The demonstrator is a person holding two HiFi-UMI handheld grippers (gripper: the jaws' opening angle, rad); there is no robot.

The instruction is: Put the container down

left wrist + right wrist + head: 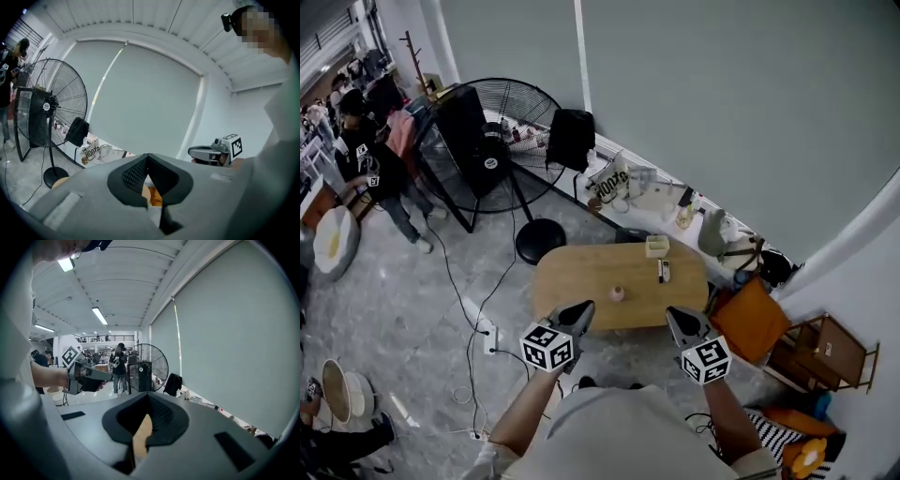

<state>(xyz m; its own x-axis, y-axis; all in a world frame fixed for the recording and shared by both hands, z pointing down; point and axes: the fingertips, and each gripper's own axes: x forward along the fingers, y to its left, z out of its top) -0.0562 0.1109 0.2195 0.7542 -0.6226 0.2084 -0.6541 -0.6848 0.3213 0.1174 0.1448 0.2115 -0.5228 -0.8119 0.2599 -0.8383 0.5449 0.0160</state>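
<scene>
from the head view my left gripper has its jaws pressed together on nothing, held up over the near edge of the oval wooden table. a small pink object sits on the near part of the top. further right the container, a small pale cream box with an open top, rests at the table's far edge just beside a little dark-and-white item, well apart from both grippers. my right gripper is likewise closed and empty. the container is too small for me to tell what is inside, and both gripper views look out across the room, so neither shows it.
</scene>
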